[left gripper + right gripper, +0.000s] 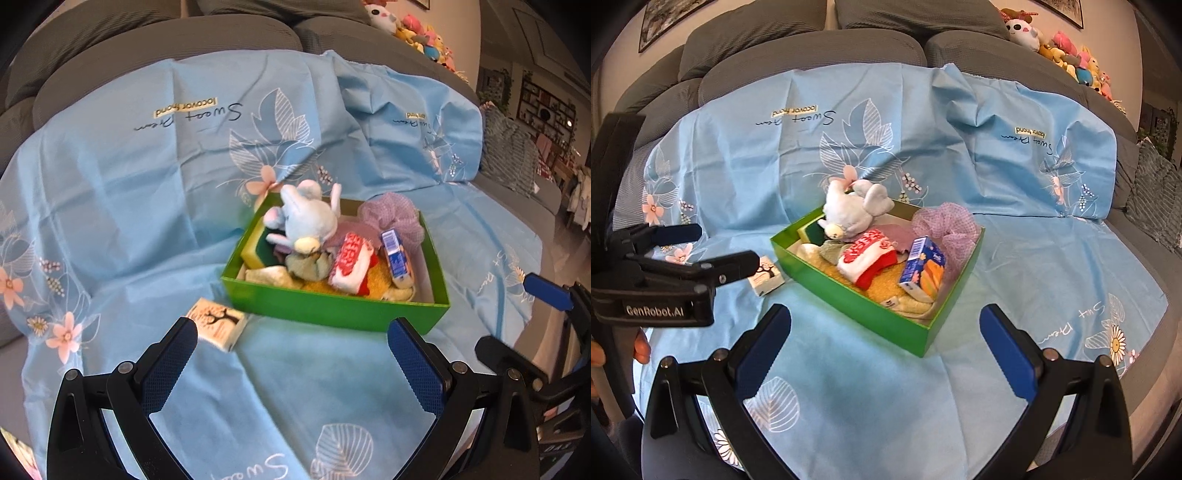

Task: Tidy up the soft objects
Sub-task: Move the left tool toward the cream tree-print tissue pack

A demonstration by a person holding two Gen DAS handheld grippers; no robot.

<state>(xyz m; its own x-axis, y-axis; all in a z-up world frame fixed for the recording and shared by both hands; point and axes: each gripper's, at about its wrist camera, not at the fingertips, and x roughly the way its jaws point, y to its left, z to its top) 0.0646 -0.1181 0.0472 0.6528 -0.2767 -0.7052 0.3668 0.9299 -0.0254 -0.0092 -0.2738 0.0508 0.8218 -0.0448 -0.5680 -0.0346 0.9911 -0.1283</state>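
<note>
A green box point(332, 306) point(857, 295) stands on a blue floral sheet. It holds a pale blue plush toy point(306, 218) point(853, 210), a purple mesh puff point(395, 214) point(945, 221), a red and white sock point(351, 262) point(868, 258), a blue tissue pack point(397, 256) point(921, 267), a sponge point(258, 243) and towels. A small white tissue pack point(218, 323) point(766, 278) lies on the sheet left of the box. My left gripper point(291, 354) is open and empty, just in front of the box. My right gripper point(886, 343) is open and empty, near the box's front corner.
The blue sheet point(147, 206) point(1034, 240) covers a grey sofa point(812, 48). Stuffed toys point(1071, 55) line the sofa back at the right. The left gripper shows in the right wrist view point(716, 251), and the right gripper shows in the left wrist view point(517, 325).
</note>
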